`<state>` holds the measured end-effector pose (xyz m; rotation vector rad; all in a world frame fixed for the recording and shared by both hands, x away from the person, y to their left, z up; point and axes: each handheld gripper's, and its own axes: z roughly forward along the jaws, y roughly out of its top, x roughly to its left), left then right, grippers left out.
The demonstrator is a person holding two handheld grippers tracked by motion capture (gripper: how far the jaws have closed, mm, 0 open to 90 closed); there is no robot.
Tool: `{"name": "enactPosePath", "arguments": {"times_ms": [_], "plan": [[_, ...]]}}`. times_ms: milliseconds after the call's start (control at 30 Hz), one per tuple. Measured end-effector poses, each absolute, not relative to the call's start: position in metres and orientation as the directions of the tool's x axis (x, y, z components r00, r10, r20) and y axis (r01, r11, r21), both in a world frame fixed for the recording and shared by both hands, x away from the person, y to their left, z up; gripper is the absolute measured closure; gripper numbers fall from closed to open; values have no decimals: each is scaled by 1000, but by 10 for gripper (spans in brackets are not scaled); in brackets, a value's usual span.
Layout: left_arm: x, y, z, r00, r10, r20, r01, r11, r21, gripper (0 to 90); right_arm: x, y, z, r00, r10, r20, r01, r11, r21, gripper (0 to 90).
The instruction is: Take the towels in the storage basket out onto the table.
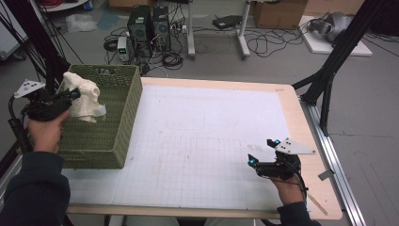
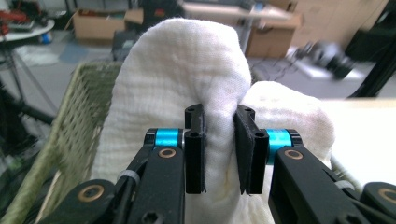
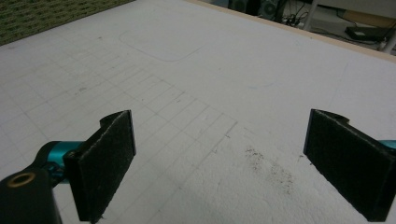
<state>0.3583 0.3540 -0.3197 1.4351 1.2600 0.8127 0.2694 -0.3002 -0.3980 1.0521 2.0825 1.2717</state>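
Above the green basket (image 1: 123,113), left gripper (image 1: 75,94) jaws pinching white cloth (image 1: 84,100); right gripper (image 1: 263,151) jaws wide.

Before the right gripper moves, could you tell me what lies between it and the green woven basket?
Bare white gridded mat, seen in the high view.

1 cloth (image 1: 84,100), 1 basket (image 1: 120,108), 2 grippers w/ fingers.
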Motion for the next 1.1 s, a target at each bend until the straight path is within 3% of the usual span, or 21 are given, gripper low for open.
{"name": "enactPosePath", "arguments": {"times_ms": [300, 1100], "plan": [[344, 337, -290, 311, 946, -95, 160, 47, 986, 752, 269, -299, -398, -594, 804, -12, 359, 278, 891, 84], [328, 272, -275, 540, 836, -96, 25, 98, 995, 752, 269, -297, -397, -597, 802, -13, 357, 280, 891, 84]]}}
